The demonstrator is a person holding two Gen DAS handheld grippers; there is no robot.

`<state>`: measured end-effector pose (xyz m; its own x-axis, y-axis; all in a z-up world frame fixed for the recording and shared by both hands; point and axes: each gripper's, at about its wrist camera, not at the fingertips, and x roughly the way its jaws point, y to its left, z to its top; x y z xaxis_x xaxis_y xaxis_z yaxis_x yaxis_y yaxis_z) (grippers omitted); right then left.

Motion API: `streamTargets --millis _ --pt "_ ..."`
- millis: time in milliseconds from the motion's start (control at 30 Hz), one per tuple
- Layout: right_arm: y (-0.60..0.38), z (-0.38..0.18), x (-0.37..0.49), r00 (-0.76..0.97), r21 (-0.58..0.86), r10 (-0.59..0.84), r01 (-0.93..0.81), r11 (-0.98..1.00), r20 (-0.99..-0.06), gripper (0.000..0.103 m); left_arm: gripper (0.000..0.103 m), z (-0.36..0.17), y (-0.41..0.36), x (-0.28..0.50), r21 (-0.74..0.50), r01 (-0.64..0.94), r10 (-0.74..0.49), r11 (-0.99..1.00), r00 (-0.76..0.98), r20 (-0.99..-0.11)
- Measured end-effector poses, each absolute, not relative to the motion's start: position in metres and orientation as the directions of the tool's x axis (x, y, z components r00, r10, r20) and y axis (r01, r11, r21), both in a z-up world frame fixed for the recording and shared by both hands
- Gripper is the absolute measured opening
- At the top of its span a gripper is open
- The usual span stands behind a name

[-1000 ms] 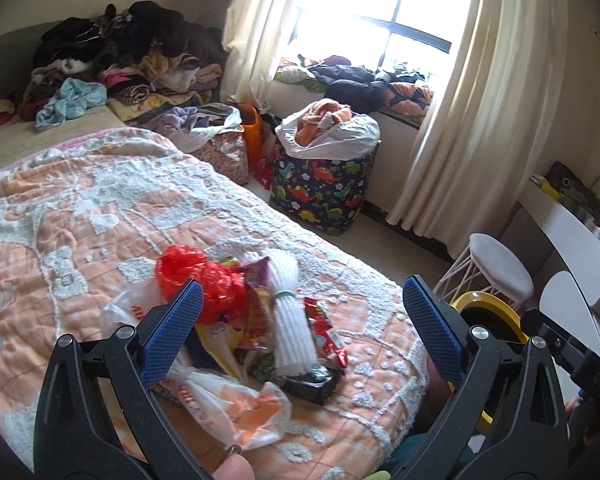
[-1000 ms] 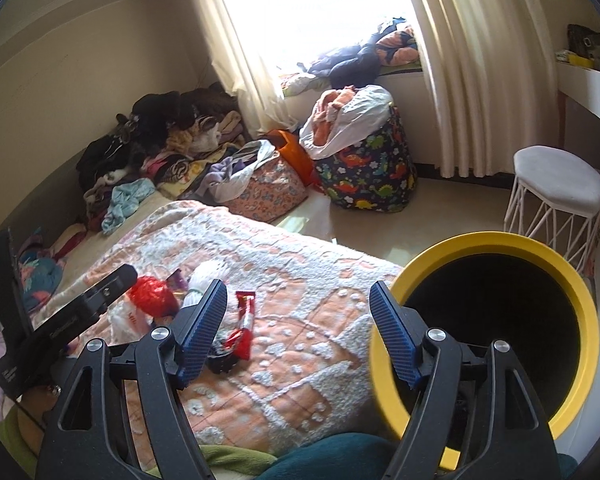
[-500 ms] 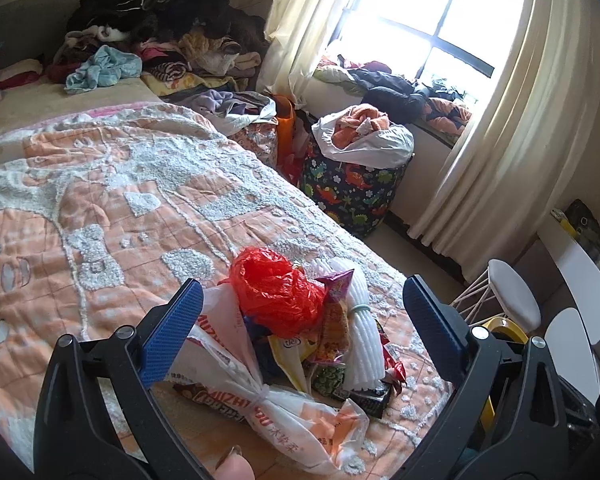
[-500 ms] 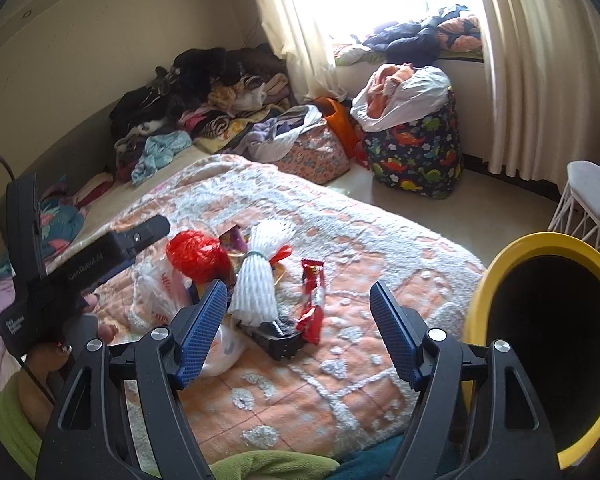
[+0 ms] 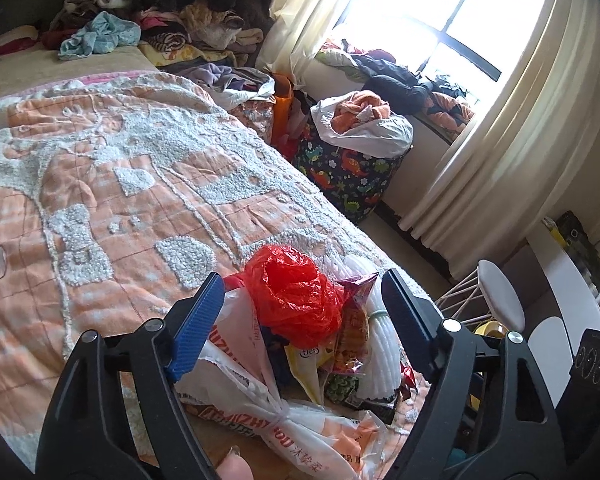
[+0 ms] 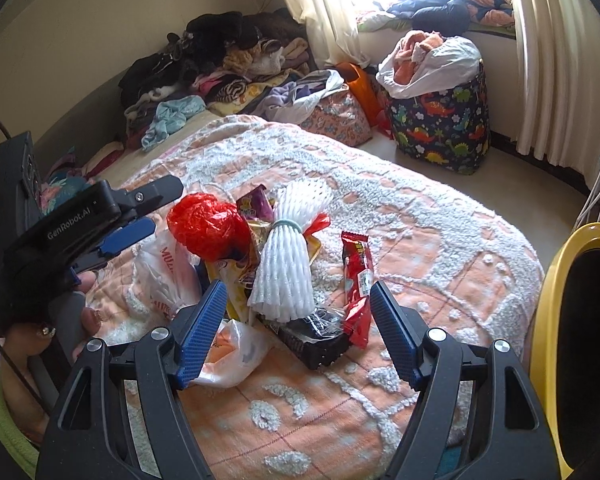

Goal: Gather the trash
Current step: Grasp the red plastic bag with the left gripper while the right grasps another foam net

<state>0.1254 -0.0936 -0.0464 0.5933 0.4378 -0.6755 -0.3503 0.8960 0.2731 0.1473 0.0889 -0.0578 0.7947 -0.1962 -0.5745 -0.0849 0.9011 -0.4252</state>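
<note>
So there's a little heap of trash sitting on the bed [image 6: 440,240], on the orange-and-white bedspread near its foot end. The pile's got a crumpled red plastic bag [image 5: 296,300] on top, a white printed plastic bag [image 5: 268,408] under it, a bundle of white foam netting [image 6: 288,264] tied with a band, a red snack wrapper [image 6: 358,276] lying just beside that, and a dark packet [image 6: 316,340] at the front. The left gripper [image 5: 300,324] has just been narrowing its jaws, and they sit either side of the red bag, though the pads aren't pressing on it as far as I can see, so nothing's grabbed. The right gripper [image 6: 296,330] is spread wide and hangs over the near side of the pile, empty. A yellow-rimmed bin [image 6: 552,320] stands off the edge of the bed on the right.
</note>
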Motion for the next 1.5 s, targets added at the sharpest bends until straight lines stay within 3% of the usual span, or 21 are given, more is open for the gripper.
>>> streamTargets --millis 200,300,400,533,567,767,967,1033,1133,1500 --pt "-0.079 -0.061 0.138 0.557 0.287 0.453 -0.362 0.887 -0.697 0.071 0.071 -0.062 0.092 0.156 -0.437 -0.076 -0.219 0.896 0.782 -0.584" --pt "-0.073 -0.066 0.146 0.542 0.301 0.462 -0.362 0.882 -0.702 0.065 0.069 -0.064 0.091 0.159 -0.445 -0.069 -0.233 0.893 0.775 -0.588" --pt "-0.07 -0.072 0.153 0.524 0.313 0.467 -0.358 0.88 -0.712 0.056 0.065 -0.067 0.091 0.163 -0.443 -0.074 -0.234 0.893 0.766 -0.599" --pt "-0.07 -0.079 0.158 0.487 0.349 0.495 -0.363 0.864 -0.72 0.028 0.063 -0.07 0.088 0.167 -0.433 -0.074 -0.233 0.899 0.755 -0.613" --pt "-0.07 -0.08 0.158 0.482 0.353 0.498 -0.364 0.862 -0.72 0.027 0.063 -0.071 0.087 0.168 -0.426 -0.074 -0.231 0.902 0.751 -0.619" --pt "-0.078 -0.078 0.149 0.486 0.384 0.523 -0.362 0.85 -0.7 0.025 0.058 -0.074 0.08 0.175 -0.388 -0.072 -0.215 0.919 0.732 -0.646" --pt "-0.092 -0.069 0.139 0.521 0.385 0.523 -0.356 0.852 -0.675 0.024 0.041 -0.079 0.074 0.177 -0.356 -0.061 -0.21 0.932 0.711 -0.671" --pt "-0.096 -0.067 0.135 0.53 0.387 0.524 -0.355 0.851 -0.667 0.024 0.029 -0.077 0.071 0.175 -0.347 -0.054 -0.207 0.936 0.712 -0.671" --pt "-0.101 -0.063 0.13 0.54 0.387 0.523 -0.354 0.852 -0.659 0.024 0.02 -0.073 0.068 0.172 -0.341 -0.041 -0.21 0.939 0.718 -0.664" --pt "-0.119 -0.049 0.115 0.578 0.387 0.522 -0.35 0.853 -0.628 0.024 0.014 -0.042 0.057 0.153 -0.376 0.017 -0.253 0.926 0.767 -0.589"
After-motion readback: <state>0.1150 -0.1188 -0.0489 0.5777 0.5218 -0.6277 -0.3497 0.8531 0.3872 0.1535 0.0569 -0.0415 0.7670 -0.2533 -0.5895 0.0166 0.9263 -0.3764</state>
